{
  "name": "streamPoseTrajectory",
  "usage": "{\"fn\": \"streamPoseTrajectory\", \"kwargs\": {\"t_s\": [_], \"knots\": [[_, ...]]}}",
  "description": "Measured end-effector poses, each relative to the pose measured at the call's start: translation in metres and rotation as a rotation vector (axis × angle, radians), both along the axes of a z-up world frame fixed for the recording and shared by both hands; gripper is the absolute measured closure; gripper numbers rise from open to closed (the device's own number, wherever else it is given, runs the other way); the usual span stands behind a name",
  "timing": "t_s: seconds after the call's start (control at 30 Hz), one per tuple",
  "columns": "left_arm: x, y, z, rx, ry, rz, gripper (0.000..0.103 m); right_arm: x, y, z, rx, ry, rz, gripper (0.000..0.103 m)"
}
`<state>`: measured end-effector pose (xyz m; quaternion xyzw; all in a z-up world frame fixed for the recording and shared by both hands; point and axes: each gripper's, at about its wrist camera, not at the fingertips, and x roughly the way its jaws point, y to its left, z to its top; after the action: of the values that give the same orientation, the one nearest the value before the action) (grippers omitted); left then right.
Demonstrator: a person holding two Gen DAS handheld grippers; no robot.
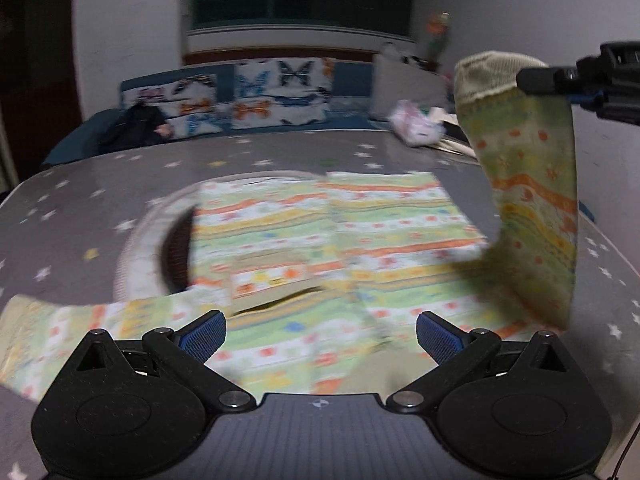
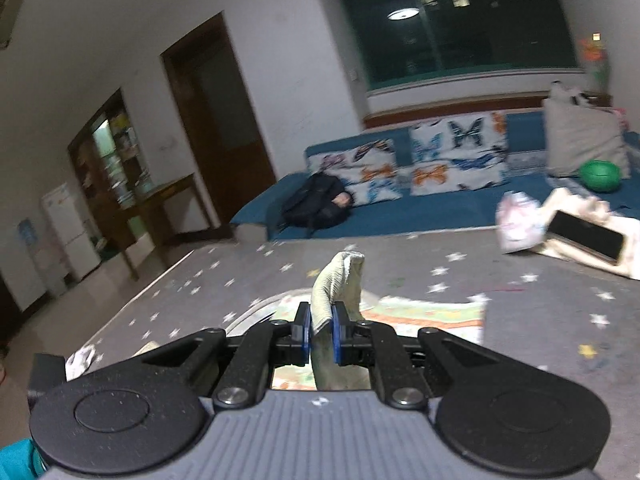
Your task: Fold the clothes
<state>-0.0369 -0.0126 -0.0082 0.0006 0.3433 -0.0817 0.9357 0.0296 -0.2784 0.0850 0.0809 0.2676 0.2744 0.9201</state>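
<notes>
A small green, yellow and orange patterned garment lies spread on the grey star-print table. Its left sleeve lies flat at the left. My left gripper is open and empty, low over the garment's near edge. My right gripper is shut on the ribbed cuff of the right sleeve. In the left wrist view that sleeve hangs lifted above the table from the right gripper at the upper right.
A round white-rimmed object lies partly under the garment's left side. A pink-white bundle and a phone on a cream bag lie at the table's far right. A blue sofa with butterfly cushions stands behind.
</notes>
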Motion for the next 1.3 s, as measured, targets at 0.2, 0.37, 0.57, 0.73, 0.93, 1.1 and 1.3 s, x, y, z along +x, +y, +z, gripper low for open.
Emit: {"fn": "streamPoseTrajectory", "kwargs": {"t_s": [0.2, 0.37, 0.57, 0.73, 0.93, 1.1, 1.3], "knots": [[-0.010, 0.043, -0.007, -0.033, 0.017, 0.103, 0.000, 0.006, 0.058, -0.017, -0.027, 0.032, 0.106, 0.094], [-0.017, 0.058, -0.012, -0.051, 0.028, 0.131, 0.000, 0.010, 0.091, -0.045, -0.051, 0.103, 0.148, 0.094], [-0.016, 0.061, -0.013, -0.065, 0.035, 0.140, 0.000, 0.010, 0.109, -0.069, -0.075, 0.169, 0.191, 0.086], [-0.014, 0.060, -0.010, -0.066, 0.027, 0.141, 0.000, 0.008, 0.108, -0.065, -0.100, 0.158, 0.205, 0.079], [-0.011, 0.056, -0.001, -0.087, -0.001, 0.122, 0.000, 0.004, 0.078, -0.059, -0.206, 0.145, 0.188, 0.079], [-0.005, 0.040, 0.003, -0.109, -0.018, 0.067, 0.000, -0.002, 0.041, -0.079, -0.301, 0.206, 0.161, 0.079], [0.002, 0.013, 0.006, -0.124, -0.033, -0.026, 0.001, -0.006, 0.011, -0.108, -0.349, 0.269, 0.111, 0.079]]}}
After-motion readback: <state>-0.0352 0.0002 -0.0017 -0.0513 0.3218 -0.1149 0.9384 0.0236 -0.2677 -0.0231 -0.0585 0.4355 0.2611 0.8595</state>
